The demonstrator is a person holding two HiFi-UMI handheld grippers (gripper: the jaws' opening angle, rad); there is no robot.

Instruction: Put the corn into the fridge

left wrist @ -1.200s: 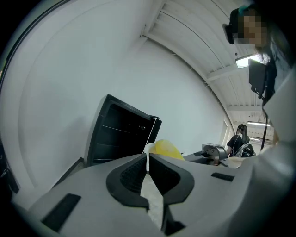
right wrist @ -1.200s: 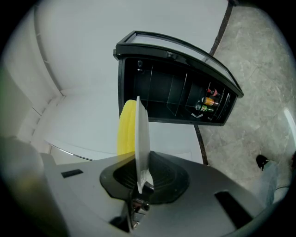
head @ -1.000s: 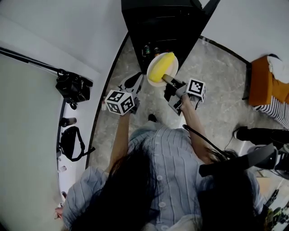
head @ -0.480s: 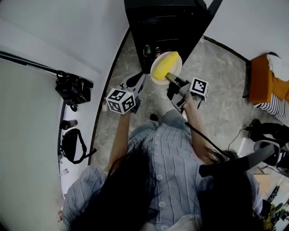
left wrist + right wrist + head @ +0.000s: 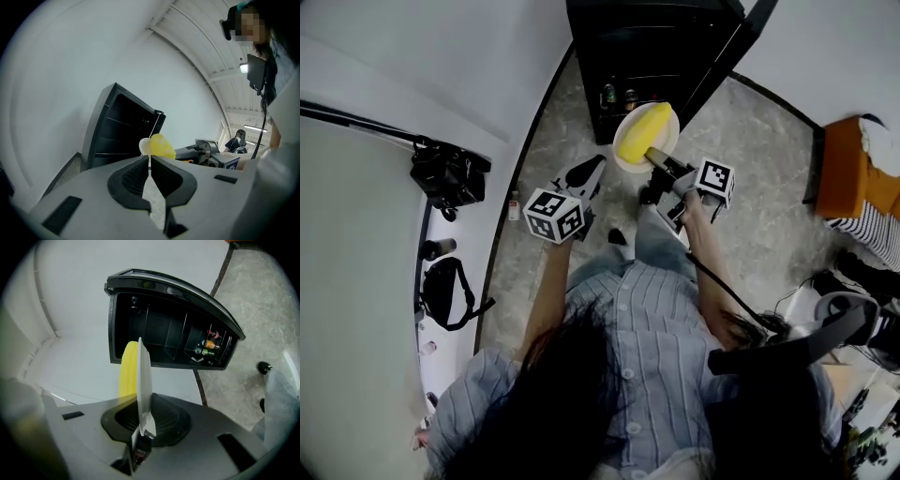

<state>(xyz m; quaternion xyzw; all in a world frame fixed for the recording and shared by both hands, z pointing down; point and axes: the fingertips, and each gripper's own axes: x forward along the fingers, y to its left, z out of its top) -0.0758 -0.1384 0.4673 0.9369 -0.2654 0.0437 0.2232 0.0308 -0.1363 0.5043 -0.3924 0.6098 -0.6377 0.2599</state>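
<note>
Looking down in the head view, the person holds both claws out toward the black fridge, which stands open on the grey stone floor. The right claw grips the near rim of a white plate, and the yellow corn lies on that plate, just in front of the fridge opening and not inside it. Small bottles stand in the bottom of the open fridge, near the far edge of the plate. The left claw is beside the plate and apart from it, carrying nothing.

Left gripper view: the two black jaws meet at their tips, with nothing between them (claw closed and empty). Past the jaws, the corn and the plate appear in front of the fridge's dark shelves, with the right claw reaching in from the right side.

Right gripper view: the jaws are clamped on the plate, which shows edge-on as a thin white blade rising from between them. The corn lies against the plate's left face. The fridge interior fills the upper frame, with the bottles at its right end.
</note>
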